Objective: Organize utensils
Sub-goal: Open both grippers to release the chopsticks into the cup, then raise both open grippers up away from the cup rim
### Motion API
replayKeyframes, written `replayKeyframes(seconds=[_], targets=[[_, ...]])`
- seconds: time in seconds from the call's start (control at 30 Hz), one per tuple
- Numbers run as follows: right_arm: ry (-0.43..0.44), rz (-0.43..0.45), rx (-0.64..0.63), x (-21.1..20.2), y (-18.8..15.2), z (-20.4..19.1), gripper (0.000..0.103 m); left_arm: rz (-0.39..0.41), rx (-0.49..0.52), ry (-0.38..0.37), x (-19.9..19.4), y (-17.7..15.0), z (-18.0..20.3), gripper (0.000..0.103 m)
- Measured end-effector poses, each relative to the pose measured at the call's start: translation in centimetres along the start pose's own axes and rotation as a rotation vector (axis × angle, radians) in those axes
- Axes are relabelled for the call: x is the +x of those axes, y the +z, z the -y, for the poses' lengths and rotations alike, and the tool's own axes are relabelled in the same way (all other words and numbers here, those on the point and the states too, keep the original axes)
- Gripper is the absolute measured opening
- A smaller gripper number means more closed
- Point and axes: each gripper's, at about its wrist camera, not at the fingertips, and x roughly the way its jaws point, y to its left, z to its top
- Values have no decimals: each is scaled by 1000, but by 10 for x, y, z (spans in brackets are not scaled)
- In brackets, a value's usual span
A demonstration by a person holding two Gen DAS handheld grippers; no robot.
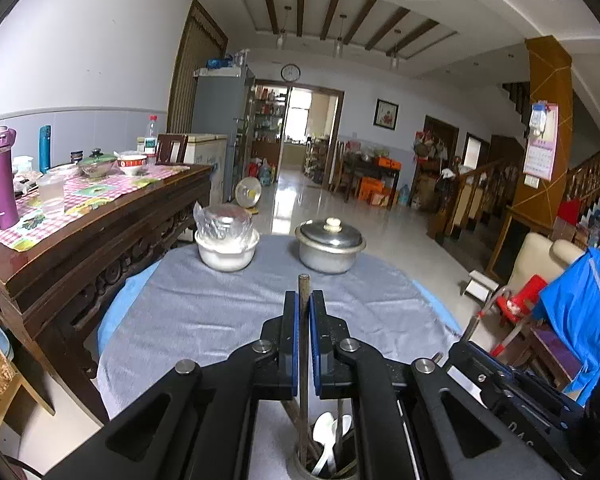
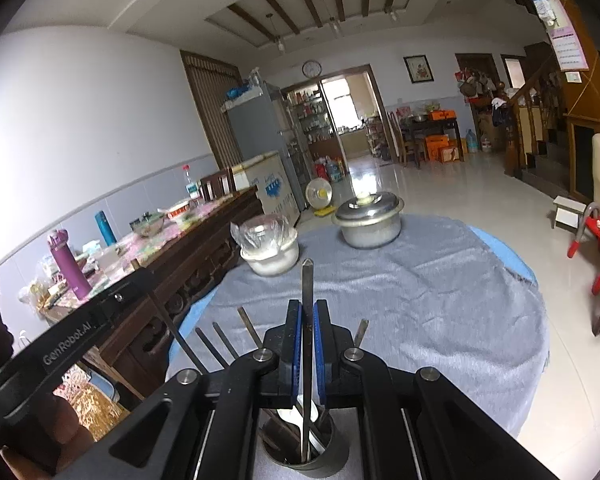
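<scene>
Metal utensil holder (image 2: 306, 446) sits below both clenched grippers, left gripper (image 1: 304, 304) pinching a wooden chopstick (image 1: 303, 292), right gripper (image 2: 307, 312) a steel utensil (image 2: 307, 280); next, probably lowering and releasing.

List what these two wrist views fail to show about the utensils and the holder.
- Left wrist view: the brown chopstick in the left gripper; its lower end is lost among the utensils in the holder, itself cut by the bottom edge.
- Right wrist view: the metal utensil in the right gripper; its type is unclear, its lower end deep in the cup.
- Both views: the utensil count, hidden by the gripper bodies.
</scene>
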Motion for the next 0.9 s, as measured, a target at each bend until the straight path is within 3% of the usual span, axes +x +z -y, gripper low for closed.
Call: replayKeyframes(seconds=[0.03, 0.1, 0.13, 0.17, 0.23, 0.47, 0.6, 0.7, 0.9], targets=[[10, -24, 2, 5, -2, 1, 8, -11, 13, 9, 3, -2, 0, 10], [22, -49, 30, 12, -6, 6, 10, -23, 34, 30, 5, -6, -1, 35], [42, -63, 47, 13, -7, 10, 11, -22, 44, 43, 4, -7, -3, 57], [64, -68, 63, 13, -8, 14, 11, -11, 48, 58, 2, -8, -5, 64], [80, -52, 80, 8, -6, 19, 12, 15, 67, 84, -5, -10, -7, 65], [84, 29, 72, -25, -1, 21, 50, 65, 150, 270, -32, -6, -20, 91], [81, 36, 36, -40, -3, 10, 53, 42, 185, 348, -39, -6, -29, 92], [47, 33, -17, -50, -7, -4, 61, 10, 182, 365, -44, -11, -36, 92], [-24, 22, -115, -65, -22, -28, 67, -10, 174, 379, -55, -17, -46, 93]])
